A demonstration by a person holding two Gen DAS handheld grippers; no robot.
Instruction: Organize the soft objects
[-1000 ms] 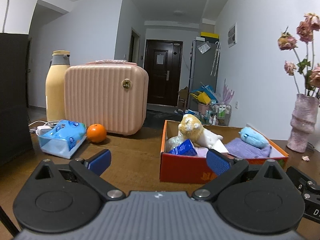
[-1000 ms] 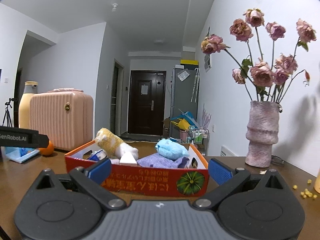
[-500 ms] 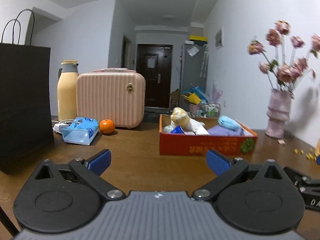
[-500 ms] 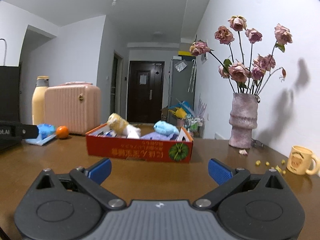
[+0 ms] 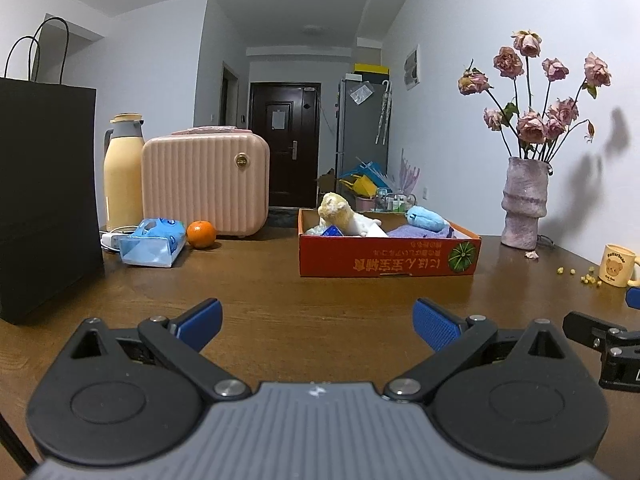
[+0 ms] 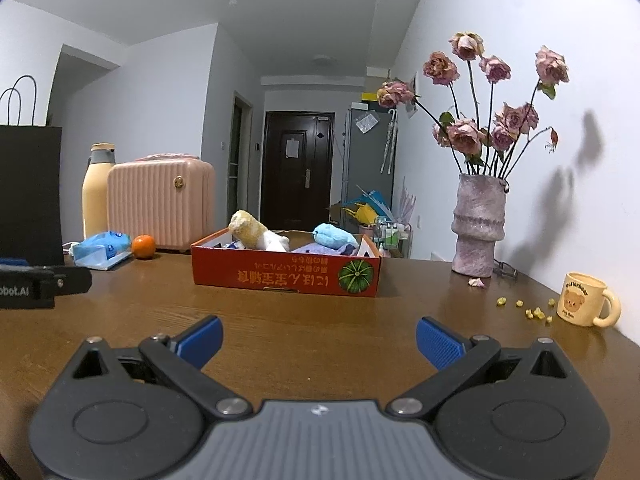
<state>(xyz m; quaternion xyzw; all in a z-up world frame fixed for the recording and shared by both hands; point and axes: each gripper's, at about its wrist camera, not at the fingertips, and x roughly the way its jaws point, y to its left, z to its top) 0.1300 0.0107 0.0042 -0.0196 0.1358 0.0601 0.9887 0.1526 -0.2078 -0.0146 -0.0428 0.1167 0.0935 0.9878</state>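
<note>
A red cardboard box (image 5: 384, 258) (image 6: 280, 276) stands on the brown table. In it lie a yellow and white plush toy (image 5: 340, 216) (image 6: 256, 234), a blue plush toy (image 5: 426, 218) (image 6: 332, 236) and a purple folded cloth (image 5: 416, 232) (image 6: 316, 249). My left gripper (image 5: 318, 322) is open and empty, well in front of the box. My right gripper (image 6: 318, 340) is open and empty, also well back from the box. A blue tissue pack (image 5: 154, 242) (image 6: 102, 248) lies on the table left of the box.
A black paper bag (image 5: 44, 196) stands at the left. A pink case (image 5: 206, 186), a yellow flask (image 5: 122, 172) and an orange (image 5: 201, 234) sit behind the tissue pack. A vase of dried roses (image 6: 478, 224) and a bear mug (image 6: 584, 300) with scattered crumbs are at the right.
Both grippers have pulled back from the box, which now looks smaller and farther. Both stay open and empty. More of the table, the bag and the mug came into view.
</note>
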